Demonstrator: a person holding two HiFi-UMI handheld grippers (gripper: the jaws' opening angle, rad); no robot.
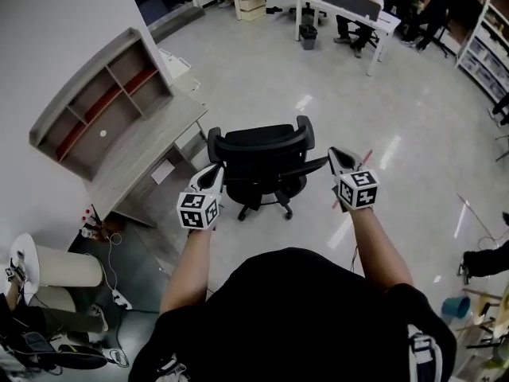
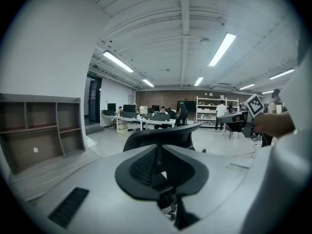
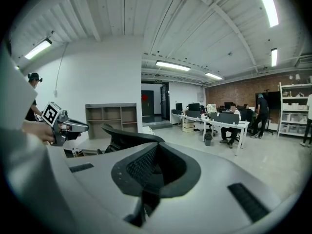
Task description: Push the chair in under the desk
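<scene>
A black office chair (image 1: 262,161) stands on the floor just right of a grey desk (image 1: 139,153) with a shelf hutch (image 1: 95,102). My left gripper (image 1: 215,169) is shut and empty at the chair's left side. The right gripper (image 1: 337,154), also shut and empty, sits by the tip of the chair's right armrest; I cannot tell if either one touches the chair. In the left gripper view the shut gripper (image 2: 158,167) points at the chair's back (image 2: 163,133). The right gripper view has its shut gripper (image 3: 151,167) aimed at the same chair (image 3: 126,136), with the left gripper (image 3: 78,127) beyond.
A white bin (image 1: 67,269) and cables lie on the floor at the desk's near end. Long white desks (image 1: 334,2) with seated people stand at the far side. Shelving (image 1: 485,50) lines the right wall. Open grey floor spreads behind and right of the chair.
</scene>
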